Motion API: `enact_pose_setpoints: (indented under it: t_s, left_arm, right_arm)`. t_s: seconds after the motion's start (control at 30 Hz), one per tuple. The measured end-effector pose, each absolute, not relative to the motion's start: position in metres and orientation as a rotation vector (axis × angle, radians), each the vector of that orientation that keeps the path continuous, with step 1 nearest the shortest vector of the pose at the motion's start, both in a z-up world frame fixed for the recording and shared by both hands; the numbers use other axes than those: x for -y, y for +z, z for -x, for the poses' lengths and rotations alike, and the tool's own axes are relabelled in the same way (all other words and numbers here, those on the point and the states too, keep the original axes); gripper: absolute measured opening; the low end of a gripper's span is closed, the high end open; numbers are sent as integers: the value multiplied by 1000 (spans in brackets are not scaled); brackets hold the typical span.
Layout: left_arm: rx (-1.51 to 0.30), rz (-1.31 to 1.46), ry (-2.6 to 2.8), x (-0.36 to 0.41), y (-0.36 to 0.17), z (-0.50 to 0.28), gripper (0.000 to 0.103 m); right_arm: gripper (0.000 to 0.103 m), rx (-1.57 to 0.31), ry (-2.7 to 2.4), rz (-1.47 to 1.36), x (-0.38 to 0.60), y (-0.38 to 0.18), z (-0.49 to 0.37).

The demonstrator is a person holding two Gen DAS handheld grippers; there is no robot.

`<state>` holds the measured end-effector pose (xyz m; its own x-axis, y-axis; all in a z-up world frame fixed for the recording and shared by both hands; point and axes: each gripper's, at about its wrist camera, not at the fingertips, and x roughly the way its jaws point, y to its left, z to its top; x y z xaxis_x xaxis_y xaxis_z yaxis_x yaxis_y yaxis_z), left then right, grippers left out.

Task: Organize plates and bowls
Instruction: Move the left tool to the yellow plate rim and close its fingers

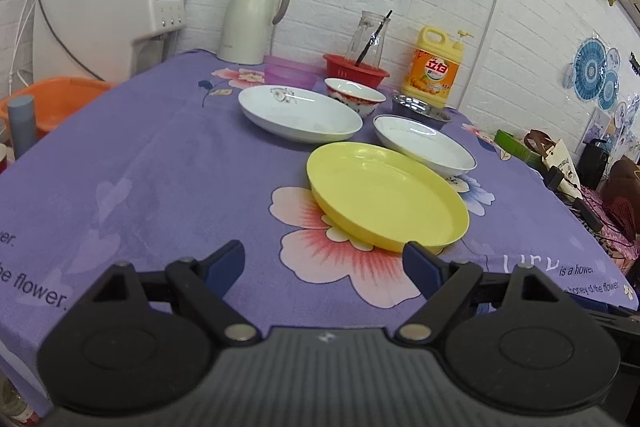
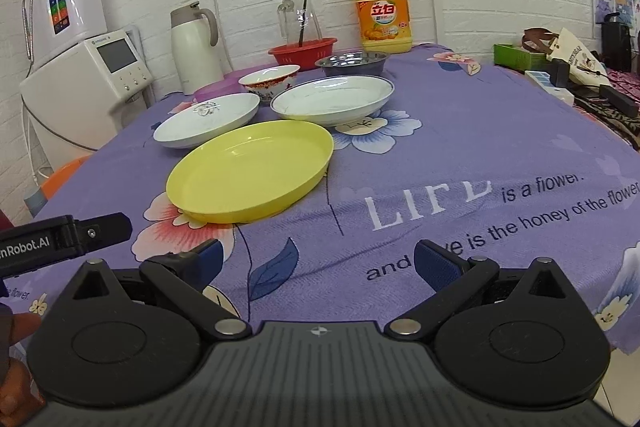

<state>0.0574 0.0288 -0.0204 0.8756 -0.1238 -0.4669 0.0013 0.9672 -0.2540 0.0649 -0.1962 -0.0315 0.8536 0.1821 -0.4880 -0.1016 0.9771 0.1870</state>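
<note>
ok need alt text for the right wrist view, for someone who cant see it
An open right gripper hovers empty over a purple floral tablecloth, facing a yellow plate. Behind it sit two white plates, a patterned bowl and a metal bowl, with a detergent bottle by the white brick wall.

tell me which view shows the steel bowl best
The right wrist view: the steel bowl shows its whole rim and inside, behind the blue-rimmed plate. In the left wrist view it is partly hidden behind that plate.
</note>
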Motion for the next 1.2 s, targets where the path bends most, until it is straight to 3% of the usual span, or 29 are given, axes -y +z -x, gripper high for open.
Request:
enact_pose_setpoints:
  t_s: [0.7, 1.2]
  left_arm:
    - [-630, 273, -45, -44, -14, -176, 85]
    - [-703, 169, -18, -29, -32, -217, 85]
  right_arm:
    - [103, -647, 167, -45, 177, -23, -187]
    - [103, -708, 215, 24, 161, -39, -218]
